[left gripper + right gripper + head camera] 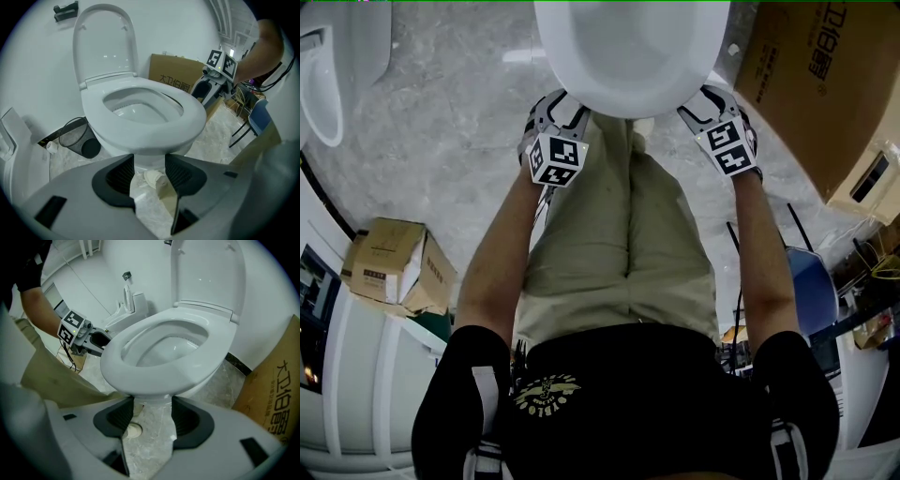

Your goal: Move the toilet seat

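The white toilet seat lies down on the bowl, and its lid stands up against the wall. My left gripper sits at the front left of the rim, my right gripper at the front right. In the left gripper view the seat fills the middle, just above and beyond the open jaws of the left gripper; only floor shows between them. In the right gripper view the seat sits likewise just past the open, empty right gripper. Each view shows the other gripper beside the bowl.
A large cardboard box leans at the toilet's right, and a small box lies on the floor at the left. A black mesh bin stands left of the bowl. A blue chair is at the right. A white fixture stands far left.
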Available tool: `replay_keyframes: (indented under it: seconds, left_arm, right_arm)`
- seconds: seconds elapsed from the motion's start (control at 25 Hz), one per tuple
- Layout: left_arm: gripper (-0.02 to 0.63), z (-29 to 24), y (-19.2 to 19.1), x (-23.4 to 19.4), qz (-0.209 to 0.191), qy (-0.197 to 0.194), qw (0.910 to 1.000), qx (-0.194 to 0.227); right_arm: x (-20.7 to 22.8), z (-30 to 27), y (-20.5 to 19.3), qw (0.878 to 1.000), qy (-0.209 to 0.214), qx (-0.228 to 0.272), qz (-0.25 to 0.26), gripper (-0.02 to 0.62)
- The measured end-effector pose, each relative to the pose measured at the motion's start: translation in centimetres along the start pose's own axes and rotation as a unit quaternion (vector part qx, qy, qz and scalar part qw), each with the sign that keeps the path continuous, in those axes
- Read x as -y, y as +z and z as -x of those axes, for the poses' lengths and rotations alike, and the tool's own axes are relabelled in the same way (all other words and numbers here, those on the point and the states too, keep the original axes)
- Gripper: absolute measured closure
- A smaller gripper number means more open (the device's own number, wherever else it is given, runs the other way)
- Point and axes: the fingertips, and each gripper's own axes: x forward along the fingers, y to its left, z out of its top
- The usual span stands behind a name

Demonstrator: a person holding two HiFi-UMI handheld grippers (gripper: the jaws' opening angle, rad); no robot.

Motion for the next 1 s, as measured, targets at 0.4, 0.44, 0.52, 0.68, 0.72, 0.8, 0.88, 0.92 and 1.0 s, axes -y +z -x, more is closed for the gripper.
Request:
replay_keyframes:
  seconds: [0.4, 0.44, 0.52, 0.68, 0.72, 0.8, 0.88, 0.92, 1.0]
  left_arm:
    - [0.385, 1.7, 1.4, 0.0, 0.005, -0.010, 0.9999, 0.004]
    - [0.385, 2.0, 1.6, 0.0, 0.007, -0.011, 0.9999, 0.006]
    - [0.385, 2.5, 2.0, 0.0, 0.009, -0.013, 0.9998, 0.011]
    - [0.385, 3.5, 2.6, -0.1, 0.012, -0.011, 0.9997, 0.016]
    - [0.385, 3.7, 2.8, -0.1, 0.013, -0.010, 0.9997, 0.017]
    - [0.385, 4.3, 3.3, -0.1, 0.017, -0.007, 0.9996, 0.020]
    - [0.385, 4.8, 3.7, -0.1, 0.023, -0.005, 0.9995, 0.021]
    - [0.385, 5.1, 3.9, -0.2, 0.026, -0.003, 0.9994, 0.022]
    - [0.385, 5.5, 4.2, -0.2, 0.029, 0.001, 0.9993, 0.024]
  right_arm:
    - [-0.1, 1.9, 1.0, 1.000, -0.001, 0.007, -0.007, 0.345]
    - [-0.1, 2.2, 1.2, 1.000, -0.002, 0.008, -0.008, 0.345]
    - [-0.2, 2.8, 1.4, 1.000, -0.004, 0.009, -0.009, 0.345]
    - [-0.4, 3.8, 2.0, 1.000, -0.004, 0.008, -0.007, 0.345]
    - [-0.5, 4.1, 2.1, 1.000, -0.004, 0.009, -0.007, 0.345]
    - [-0.5, 4.7, 2.4, 1.000, -0.004, 0.012, -0.007, 0.345]
    - [-0.6, 5.3, 2.8, 1.000, -0.004, 0.015, -0.008, 0.345]
    - [-0.6, 5.5, 2.9, 1.000, -0.004, 0.017, -0.009, 0.345]
    - [-0.6, 6.0, 3.2, 1.000, -0.006, 0.021, -0.009, 0.345]
